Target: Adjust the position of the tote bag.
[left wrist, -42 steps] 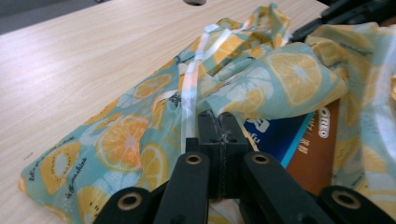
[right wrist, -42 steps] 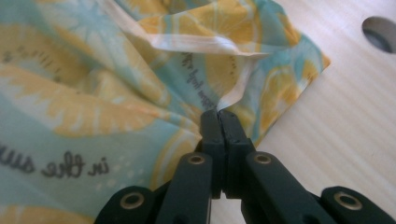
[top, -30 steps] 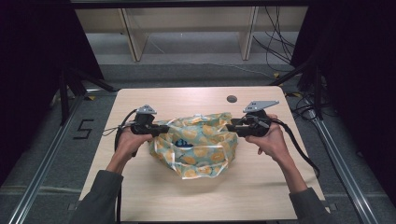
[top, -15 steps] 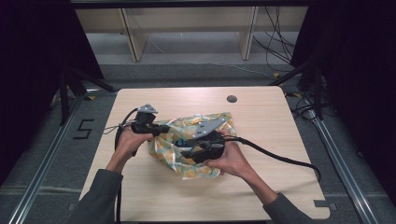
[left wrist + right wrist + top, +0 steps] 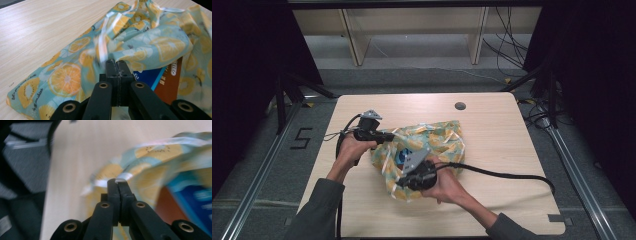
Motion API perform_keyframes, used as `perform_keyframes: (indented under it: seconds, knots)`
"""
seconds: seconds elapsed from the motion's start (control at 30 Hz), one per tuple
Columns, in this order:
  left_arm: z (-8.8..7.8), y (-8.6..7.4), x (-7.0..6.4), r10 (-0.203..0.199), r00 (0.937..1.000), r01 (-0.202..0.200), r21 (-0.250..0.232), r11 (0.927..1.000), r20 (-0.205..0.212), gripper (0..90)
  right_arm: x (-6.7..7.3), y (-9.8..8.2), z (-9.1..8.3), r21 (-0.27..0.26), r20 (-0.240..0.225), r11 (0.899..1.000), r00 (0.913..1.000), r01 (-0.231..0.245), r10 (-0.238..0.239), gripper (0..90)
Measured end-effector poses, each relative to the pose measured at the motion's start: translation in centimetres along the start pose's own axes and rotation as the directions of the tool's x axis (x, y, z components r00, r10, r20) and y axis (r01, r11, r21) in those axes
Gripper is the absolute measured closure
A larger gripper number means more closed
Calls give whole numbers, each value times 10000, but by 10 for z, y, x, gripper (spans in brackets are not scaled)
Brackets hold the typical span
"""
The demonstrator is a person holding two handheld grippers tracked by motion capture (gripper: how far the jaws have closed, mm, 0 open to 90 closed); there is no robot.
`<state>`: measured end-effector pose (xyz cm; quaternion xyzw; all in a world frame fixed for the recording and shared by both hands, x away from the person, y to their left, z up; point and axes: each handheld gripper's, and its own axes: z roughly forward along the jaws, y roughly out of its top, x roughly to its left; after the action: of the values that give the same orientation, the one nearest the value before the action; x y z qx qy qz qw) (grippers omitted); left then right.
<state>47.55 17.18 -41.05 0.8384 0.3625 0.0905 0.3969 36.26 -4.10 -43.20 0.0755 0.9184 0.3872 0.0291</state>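
light wood table (image 5: 512,150), mid-frame; fruit-print fabric bag (image 5: 437,142) lies crumpled left of centre, black cable (image 5: 512,176) trails across lower right, dark round grommet (image 5: 460,106) near top edge

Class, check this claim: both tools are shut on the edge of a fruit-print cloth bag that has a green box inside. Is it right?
Not quite. The box inside the fruit-print cloth bag is blue and brown, not green, as the left gripper view shows. The rest stands.

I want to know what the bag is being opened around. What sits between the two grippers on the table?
In the high view, between the left gripper and right gripper lies the fruit-print bag, its mouth showing a blue box.
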Motion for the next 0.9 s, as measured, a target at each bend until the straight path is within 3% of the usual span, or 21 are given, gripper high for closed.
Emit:
perform_keyframes:
  seconds: [0.13, 0.17, 0.27, 0.33, 0.37, 0.4, 0.43, 0.5, 0.53, 0.63, 0.7, 0.73, 0.77, 0.8, 0.83, 0.87, 0.9]
  knots:
    - [7, 3, 10, -516, 9979, 509, -207, 9985, -384, 895, 21, -16, 21, 632, -345, 9951, 9967, 757, -736, 900]
    - [9, 2, 14, -626, 9957, 618, -134, 9980, -681, 895, 29, -21, 28, 949, -510, 9955, 9987, 67, -18, 900]
    - [14, -6, 29, -1034, 9899, 1048, 92, 9945, -969, 895, 39, -32, 44, 1610, -919, 9863, 9955, 361, -215, 900]
    - [18, -10, 37, -1322, 9871, 1334, 64, 9910, -898, 895, 42, -35, 47, 1672, -1117, 9844, 9931, 552, -367, 900]
    - [19, -12, 39, -1475, 9858, 1482, 33, 9890, -805, 894, 44, -36, 45, 1813, -1067, 9833, 9943, 139, 56, 900]
    - [20, -13, 39, -1658, 9832, 1658, -53, 9861, -759, 894, 40, -35, 42, 1616, -1023, 9862, 9946, 346, -181, 900]
    - [20, -13, 39, -1537, 9853, 1541, -8, 9881, -749, 894, 40, -33, 36, 1413, -969, 9900, 9952, -20, 158, 877]
    - [19, -13, 37, -1395, 9877, 1397, -7, 9902, -701, 894, 38, -26, 18, 1185, -617, 9929, 9979, -96, 170, 804]
    - [18, -12, 36, -1379, 9880, 1383, 15, 9904, -693, 894, 35, -22, 6, 933, -325, 9956, 9994, 125, -95, 746]
    - [15, -10, 34, -1292, 9895, 1296, 18, 9916, -655, 893, 22, -6, -35, -77, 824, 10000, 9966, -41, 47, 644]
    - [13, -9, 32, -1261, 9899, 1263, -15, 9920, -651, 891, 10, 0, -60, -799, 1687, 9960, 9843, -388, 518, 601]
    - [12, -9, 31, -1214, 9907, 1214, -29, 9926, -618, 891, 2, 1, -70, -1009, 2279, 9931, 9703, -595, 812, 577]
    - [11, -9, 31, -1149, 9916, 1150, -5, 9934, -595, 891, -10, -1, -79, -870, 3237, 9933, 9408, -763, 1006, 541]
    - [10, -8, 30, -1148, 9916, 1147, -55, 9934, -588, 890, -17, -3, -82, -866, 3758, 9912, 9181, -1006, 1260, 520]
    - [10, -8, 28, -1181, 9913, 1178, -87, 9930, -576, 890, -27, -8, -86, -1017, 4225, 9843, 8894, -1445, 1742, 505]
    - [9, -7, 28, -1111, 9921, 1109, -53, 9938, -579, 889, -38, -13, -87, -1077, 4170, 9759, 8824, -1899, 2178, 483]
    - [9, -7, 28, -1083, 9926, 1083, -42, 9941, -552, 889, -45, -19, -86, -1154, 3909, 9611, 8780, -2511, 2763, 471]
